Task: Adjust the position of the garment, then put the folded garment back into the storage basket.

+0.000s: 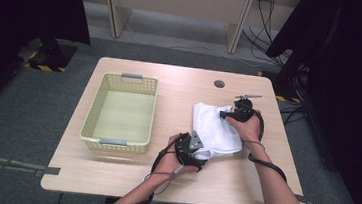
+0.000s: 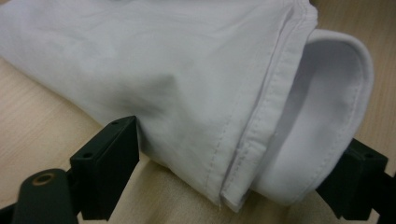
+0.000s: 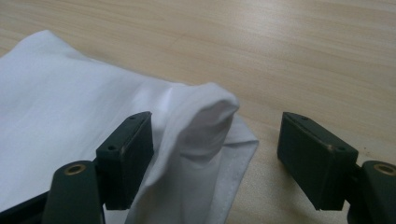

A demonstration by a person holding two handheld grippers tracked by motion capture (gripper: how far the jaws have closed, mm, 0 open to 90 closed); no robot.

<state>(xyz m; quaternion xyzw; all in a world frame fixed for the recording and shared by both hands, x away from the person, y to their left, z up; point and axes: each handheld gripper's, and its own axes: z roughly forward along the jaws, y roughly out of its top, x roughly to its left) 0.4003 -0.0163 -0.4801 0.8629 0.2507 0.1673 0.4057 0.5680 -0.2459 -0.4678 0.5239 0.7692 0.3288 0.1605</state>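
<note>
**White cloth between two tools on the worktop**

One folded white cloth (image 1: pixel 215 127) lies on the right half of the worktop (image 1: pixel 171 181), just right of a basket. It is plain white fabric with stitched hems. In the left gripper view a doubled, seamed edge and a rounded fold hang toward the camera. In the right gripper view a puffed-up corner of it rises between the jaws.

The left tool (image 1: pixel 198 154) sits at the cloth's near edge. Its jaws stand apart with the hemmed fold (image 2: pixel 261 140) between them; the left jaw is at the fabric, and I cannot tell whether the right jaw touches it. The right tool (image 1: pixel 228 114) is at the far right edge of the cloth. Its jaws are also apart: the raised corner (image 3: pixel 205 121) lies against the left jaw, and bare wood shows between the corner and the right jaw. Neither pair is clamped on the fabric.

Outward from the cloth: one pale yellow slotted basket (image 1: pixel 93 118) with two grey handles stands on the left half of the worktop, well apart from both tools, with nothing in it. One round cable hole (image 1: pixel 219 83) sits near the far edge. Nothing lies between the cloth and the basket. Beyond the worktop are grey floor, cables (image 1: pixel 266 35) and dark screens.
</note>
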